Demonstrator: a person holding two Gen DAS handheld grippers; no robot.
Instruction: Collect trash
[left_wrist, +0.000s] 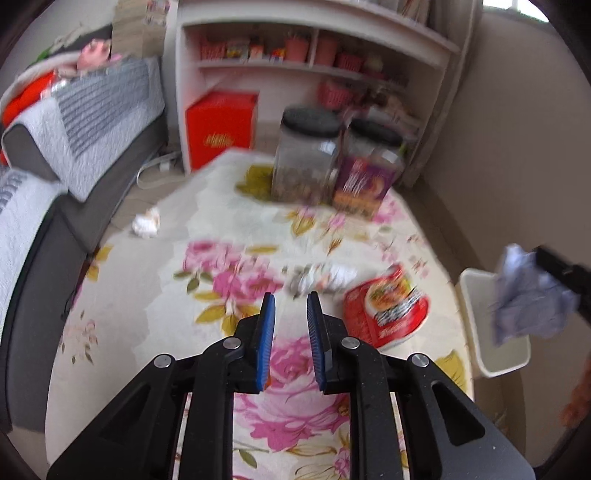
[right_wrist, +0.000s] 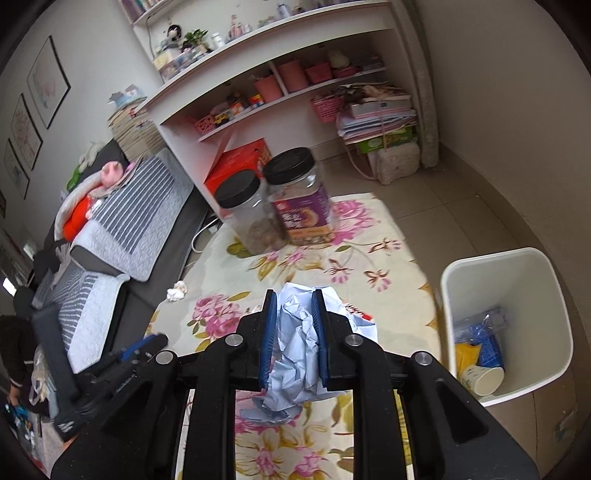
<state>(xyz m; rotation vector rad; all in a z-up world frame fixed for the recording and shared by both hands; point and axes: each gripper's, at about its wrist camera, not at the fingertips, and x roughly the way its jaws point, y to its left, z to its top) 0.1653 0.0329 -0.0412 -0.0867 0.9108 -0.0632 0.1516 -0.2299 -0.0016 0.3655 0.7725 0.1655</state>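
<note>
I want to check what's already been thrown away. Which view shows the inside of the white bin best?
The right wrist view: the white bin is sharp and open to the camera, showing a paper cup and wrappers. The left wrist view shows only its blurred rim, partly behind the crumpled paper.

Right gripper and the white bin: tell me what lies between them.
In the right wrist view, only flowered tablecloth separates the right gripper, shut on crumpled paper, from the bin.

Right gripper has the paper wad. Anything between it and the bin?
Nothing visible. The right gripper is shut on the paper wad above the floral cloth. The white bin stands open-topped on the floor beside the table, to the wad's right, with trash at its bottom. The two jars stand farther back.
</note>
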